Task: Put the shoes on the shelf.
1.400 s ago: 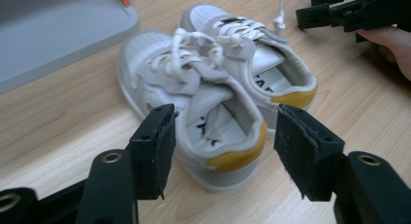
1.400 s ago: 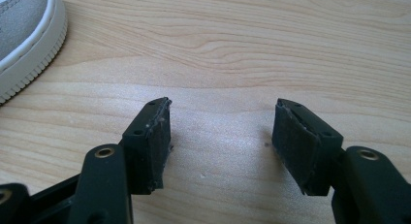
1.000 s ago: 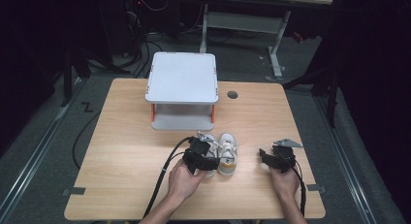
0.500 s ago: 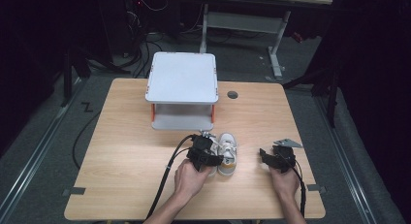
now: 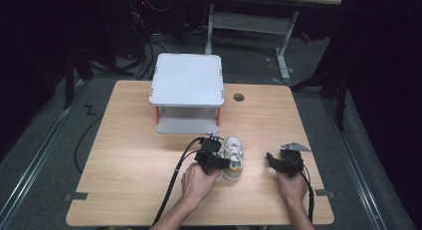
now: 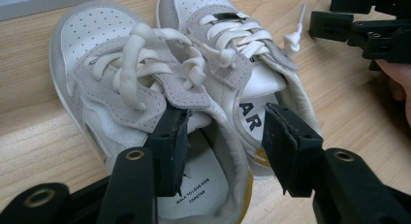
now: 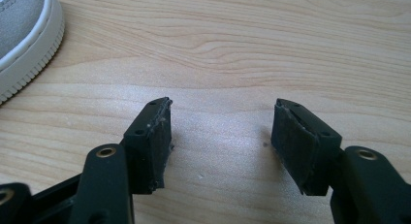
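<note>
Where white, grey-trimmed shoes (image 6: 184, 88) sit mid-table, left gripper (image 6: 223, 141) straddles one collar, jaws wide; right gripper (image 7: 218, 141) gapes empty.

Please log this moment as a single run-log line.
left gripper: open, jaws straddling adjoining collars of white sneaker pair | right gripper: open, over bare table, apart from shoes | shelf: untouched behind

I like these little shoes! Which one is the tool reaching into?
The left tool reaches into the nearer shoe: one jaw sits inside its opening. The other shoe lies just beyond.
</note>
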Demonstrator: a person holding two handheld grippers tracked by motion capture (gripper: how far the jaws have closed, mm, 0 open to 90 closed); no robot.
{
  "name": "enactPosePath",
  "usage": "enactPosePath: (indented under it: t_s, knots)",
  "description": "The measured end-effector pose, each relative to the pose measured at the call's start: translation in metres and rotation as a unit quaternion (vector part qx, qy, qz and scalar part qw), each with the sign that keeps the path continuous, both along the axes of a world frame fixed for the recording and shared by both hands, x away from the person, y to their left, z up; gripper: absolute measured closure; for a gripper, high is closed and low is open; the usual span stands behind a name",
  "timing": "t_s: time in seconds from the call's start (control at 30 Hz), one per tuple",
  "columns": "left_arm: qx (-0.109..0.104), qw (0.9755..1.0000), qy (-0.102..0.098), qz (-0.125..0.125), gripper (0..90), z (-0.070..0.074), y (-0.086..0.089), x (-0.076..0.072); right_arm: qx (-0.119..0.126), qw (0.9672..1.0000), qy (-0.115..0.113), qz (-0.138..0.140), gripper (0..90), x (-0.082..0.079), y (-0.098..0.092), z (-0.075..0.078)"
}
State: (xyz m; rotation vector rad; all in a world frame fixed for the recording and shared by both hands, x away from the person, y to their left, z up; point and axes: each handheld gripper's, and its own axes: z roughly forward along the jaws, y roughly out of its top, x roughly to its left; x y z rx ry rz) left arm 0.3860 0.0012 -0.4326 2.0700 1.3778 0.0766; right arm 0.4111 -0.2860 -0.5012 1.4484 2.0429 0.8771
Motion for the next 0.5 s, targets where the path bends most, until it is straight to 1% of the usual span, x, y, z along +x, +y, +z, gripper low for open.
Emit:
enactPosePath:
  t_s: [0.03,0.1,0.13,0.2,0.37,0.43,0.5]
  knots:
    - [0.004,1.0,0.002,0.001,51.5,-0.001,-0.001,0.002,0.0,1.0,0.0,0.0,39.7,0.0,0.0,0.0]
    - [-0.001,0.9999,0.015,0.001,51.2,-0.005,-0.003,0.006,0.0,1.0,0.0,0.0,39.6,0.0,0.0,0.0]
    - [0.001,0.9999,0.016,0.002,51.4,-0.008,-0.005,0.009,0.0,1.0,0.0,0.0,39.7,0.0,0.0,0.0]
    - [0.019,0.9998,0.006,0.001,54.2,-0.012,-0.01,0.009,0.0,1.0,0.0,0.0,39.7,0.0,0.0,0.0]
    - [0.034,0.9993,-0.017,-0.004,58.6,-0.013,-0.012,0.006,0.0,1.0,0.0,0.0,39.6,0.0,0.0,0.0]
    - [0.039,0.999,-0.022,-0.009,61.6,-0.013,-0.013,0.005,0.0,1.0,0.0,0.0,39.6,0.0,0.0,0.0]
    - [0.042,0.9987,-0.025,-0.015,67.0,-0.012,-0.014,0.004,0.0,1.0,0.0,0.0,39.6,0.0,0.0,0.0]
